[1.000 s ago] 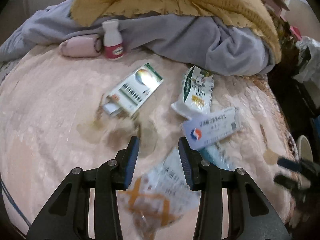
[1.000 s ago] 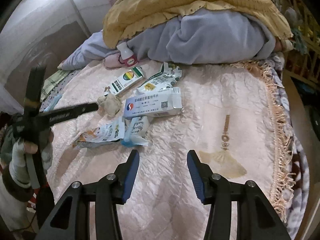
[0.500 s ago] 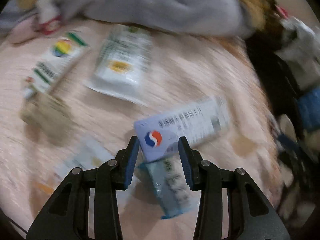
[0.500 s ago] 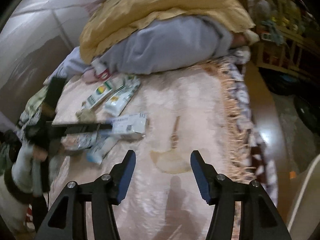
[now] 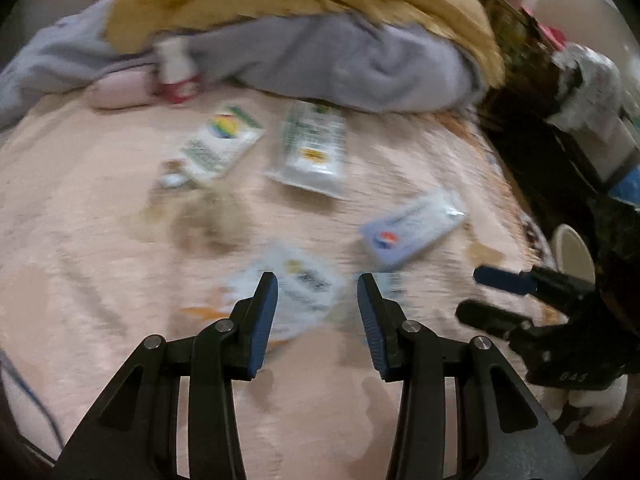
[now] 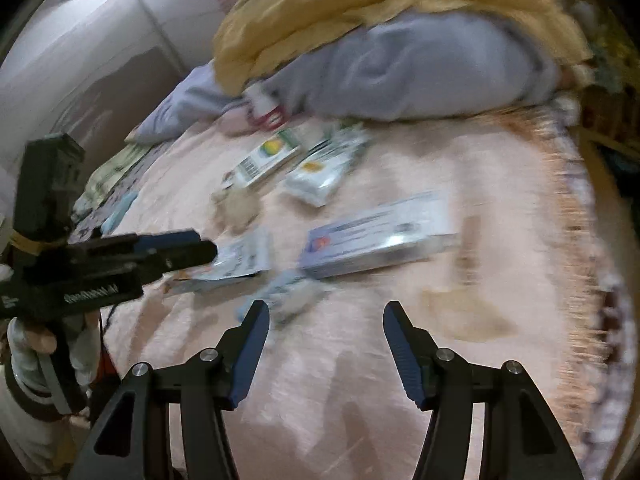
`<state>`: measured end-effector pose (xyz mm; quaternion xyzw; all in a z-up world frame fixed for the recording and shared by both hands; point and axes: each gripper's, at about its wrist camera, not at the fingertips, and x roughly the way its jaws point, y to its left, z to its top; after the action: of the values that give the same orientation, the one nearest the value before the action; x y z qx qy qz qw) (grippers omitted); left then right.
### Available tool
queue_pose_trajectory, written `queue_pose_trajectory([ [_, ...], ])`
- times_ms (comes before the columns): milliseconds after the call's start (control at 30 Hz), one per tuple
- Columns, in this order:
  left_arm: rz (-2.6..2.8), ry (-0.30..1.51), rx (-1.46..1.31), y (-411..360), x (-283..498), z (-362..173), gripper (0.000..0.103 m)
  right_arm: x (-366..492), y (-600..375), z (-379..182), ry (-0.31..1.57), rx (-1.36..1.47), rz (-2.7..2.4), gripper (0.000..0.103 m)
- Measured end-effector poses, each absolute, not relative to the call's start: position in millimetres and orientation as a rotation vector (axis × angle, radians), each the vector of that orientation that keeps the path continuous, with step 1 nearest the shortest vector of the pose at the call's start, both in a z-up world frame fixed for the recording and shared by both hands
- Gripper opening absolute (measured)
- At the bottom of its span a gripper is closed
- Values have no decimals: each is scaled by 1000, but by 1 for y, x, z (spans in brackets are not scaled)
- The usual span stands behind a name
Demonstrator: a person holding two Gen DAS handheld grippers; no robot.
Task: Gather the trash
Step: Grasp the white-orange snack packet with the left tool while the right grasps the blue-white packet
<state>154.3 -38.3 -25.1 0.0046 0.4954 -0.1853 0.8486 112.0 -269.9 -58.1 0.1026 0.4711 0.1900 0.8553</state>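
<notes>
You're approaching: both hand-held grippers, left [image 5: 317, 312] and right [image 6: 326, 344], gape empty; next, straddle the crumpled clear plastic wrapper [image 5: 296, 280] beside the flat lilac-white cardboard box [image 5: 412, 228].

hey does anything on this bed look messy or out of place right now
Yes. Empty packaging is strewn over the pink quilted bedspread: a long white-and-blue carton, a green-striped white box, a white pouch and a crumpled wrapper, all at different angles.

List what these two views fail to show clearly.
- Print on the blue-and-white box: motion blur, both views.
- Small bottle: blurred; in the right view the grey blanket partly hides it.
- Packet ahead of the left gripper: smeared, partly behind its fingers.
- Right gripper: open, empty.
</notes>
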Motion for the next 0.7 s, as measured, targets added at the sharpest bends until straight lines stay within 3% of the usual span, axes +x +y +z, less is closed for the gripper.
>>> queue_pose_trajectory([
  [200,-288,1059,-26,1,175,-51,45,151,-213,-94,1087,258,439,57],
  [267,-279,1084,-42,3,183,-68,45,154,-204,-103,1109,239,432,38],
  [333,-271,1117,-39,4,186,-83,45,148,-201,-105,1095,193,429,35],
  [467,-309,1180,-95,7,176,-105,45,130,-219,-92,1064,145,425,34],
  [700,-515,1225,-126,-18,128,-94,45,98,-269,-70,1027,114,404,34],
])
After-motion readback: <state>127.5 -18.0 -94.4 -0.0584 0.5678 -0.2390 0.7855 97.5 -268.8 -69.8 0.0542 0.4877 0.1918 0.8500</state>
